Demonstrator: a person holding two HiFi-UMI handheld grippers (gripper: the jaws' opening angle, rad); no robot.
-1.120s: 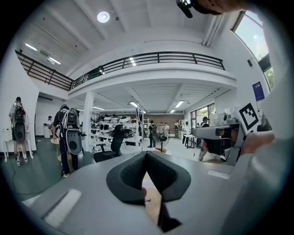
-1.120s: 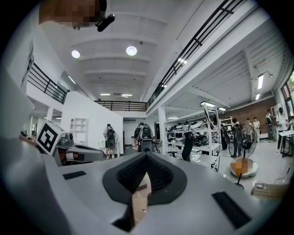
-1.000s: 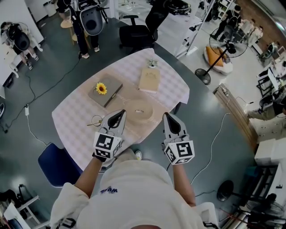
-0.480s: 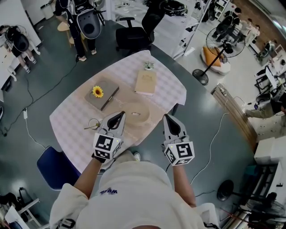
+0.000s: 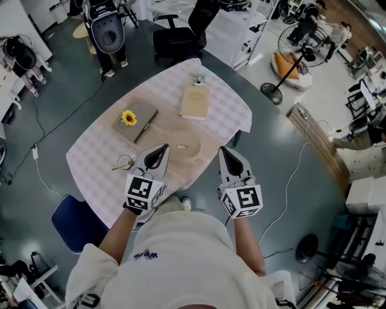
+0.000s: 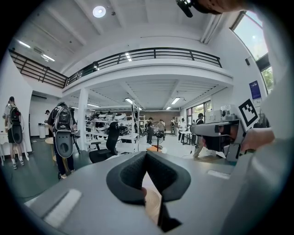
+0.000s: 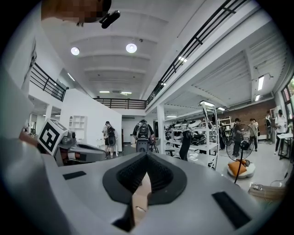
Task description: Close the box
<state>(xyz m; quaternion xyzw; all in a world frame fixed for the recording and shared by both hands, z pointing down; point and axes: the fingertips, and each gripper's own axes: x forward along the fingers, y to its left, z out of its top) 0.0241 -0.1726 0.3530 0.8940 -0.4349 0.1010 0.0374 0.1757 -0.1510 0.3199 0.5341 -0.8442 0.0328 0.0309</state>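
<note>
I look into a big, bright hall. The floor point(image 5: 36, 199) is dark grey. A worktop point(image 5: 90, 163) with a pale checked cloth stands in the middle. A blue chair point(image 5: 73, 223) sits at its near corner and a black office chair point(image 5: 175, 39) at its far end. A fan on a stand point(image 5: 303, 43) is off to one side. Up high, a balcony rail point(image 6: 147, 55) runs along white walls. A round lamp point(image 6: 98, 11) shines above, and daylight comes through a window point(image 6: 255, 32).
</note>
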